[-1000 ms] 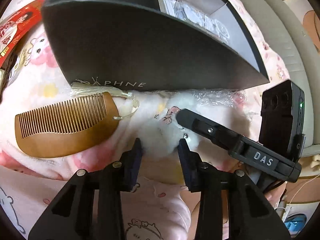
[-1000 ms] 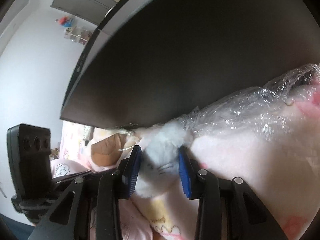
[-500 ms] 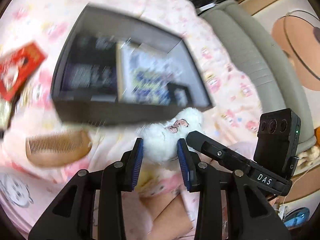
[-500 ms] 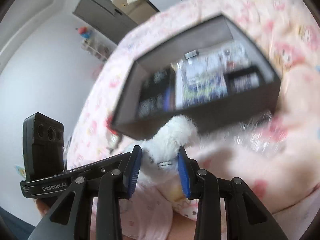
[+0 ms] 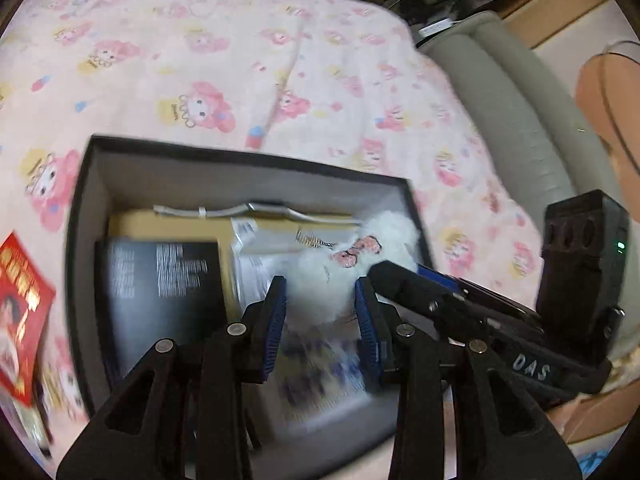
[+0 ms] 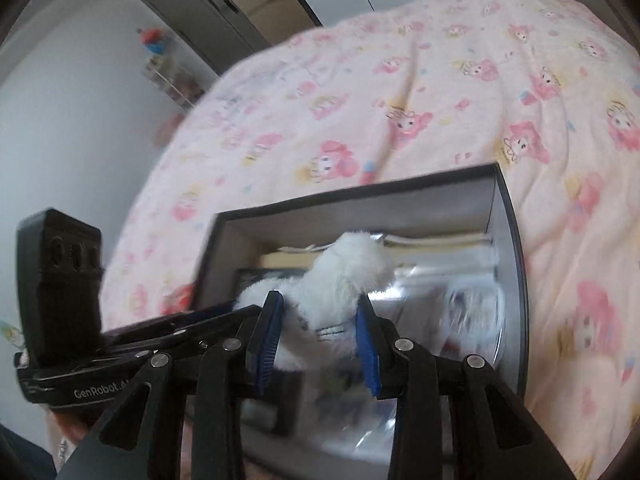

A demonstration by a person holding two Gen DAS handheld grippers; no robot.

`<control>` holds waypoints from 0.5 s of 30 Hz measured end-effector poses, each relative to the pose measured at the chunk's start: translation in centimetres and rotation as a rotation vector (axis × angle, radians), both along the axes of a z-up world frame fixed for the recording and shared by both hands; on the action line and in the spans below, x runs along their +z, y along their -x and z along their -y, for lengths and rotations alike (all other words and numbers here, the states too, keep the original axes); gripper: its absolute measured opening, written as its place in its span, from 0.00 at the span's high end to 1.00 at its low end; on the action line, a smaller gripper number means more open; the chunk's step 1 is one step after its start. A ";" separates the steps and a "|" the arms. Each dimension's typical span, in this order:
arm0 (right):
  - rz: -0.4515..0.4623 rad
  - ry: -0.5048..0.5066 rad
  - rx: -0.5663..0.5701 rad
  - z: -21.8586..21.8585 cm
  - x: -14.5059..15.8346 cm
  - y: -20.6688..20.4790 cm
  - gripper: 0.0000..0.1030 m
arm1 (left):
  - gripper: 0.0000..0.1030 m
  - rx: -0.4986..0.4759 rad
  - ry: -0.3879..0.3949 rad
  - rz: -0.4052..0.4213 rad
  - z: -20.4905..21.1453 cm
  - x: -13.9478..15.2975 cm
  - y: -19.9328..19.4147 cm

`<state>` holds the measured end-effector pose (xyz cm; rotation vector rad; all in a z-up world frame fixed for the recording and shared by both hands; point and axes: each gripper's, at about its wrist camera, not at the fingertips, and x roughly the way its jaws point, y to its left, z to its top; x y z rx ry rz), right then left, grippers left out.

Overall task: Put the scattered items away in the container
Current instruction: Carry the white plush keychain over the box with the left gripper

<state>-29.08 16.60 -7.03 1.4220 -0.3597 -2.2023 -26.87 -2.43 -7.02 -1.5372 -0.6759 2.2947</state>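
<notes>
Left wrist view: held white plush toy between both tools, left tool and right tool each clamped on it, hung over black box on bed, right of booklet, probably for steady lowering inside.

White plush toy over black box

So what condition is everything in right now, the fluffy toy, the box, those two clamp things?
Fluffy white toy: lifted, held over the open box by both grippers.
Left gripper: shut on the toy.
Right gripper: shut on the toy.
Black box: open, no lid, already holding booklets and packets.
Red packet: outside the box, lying on the blanket.
Pink blanket: spread out, wrinkled.
</notes>
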 end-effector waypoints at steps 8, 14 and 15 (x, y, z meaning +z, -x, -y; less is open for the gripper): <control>0.071 -0.043 -0.045 -0.9 -4.6 2.3 0.70 | 0.69 -0.037 0.045 0.069 -1.0 -3.3 4.2; -0.021 -0.049 -0.129 -3.0 -2.5 1.3 0.70 | 0.69 0.027 0.070 0.031 1.8 -2.4 1.4; -0.036 -0.050 -0.137 -3.2 -2.1 1.1 0.70 | 0.69 0.033 0.064 0.034 2.1 -2.4 1.0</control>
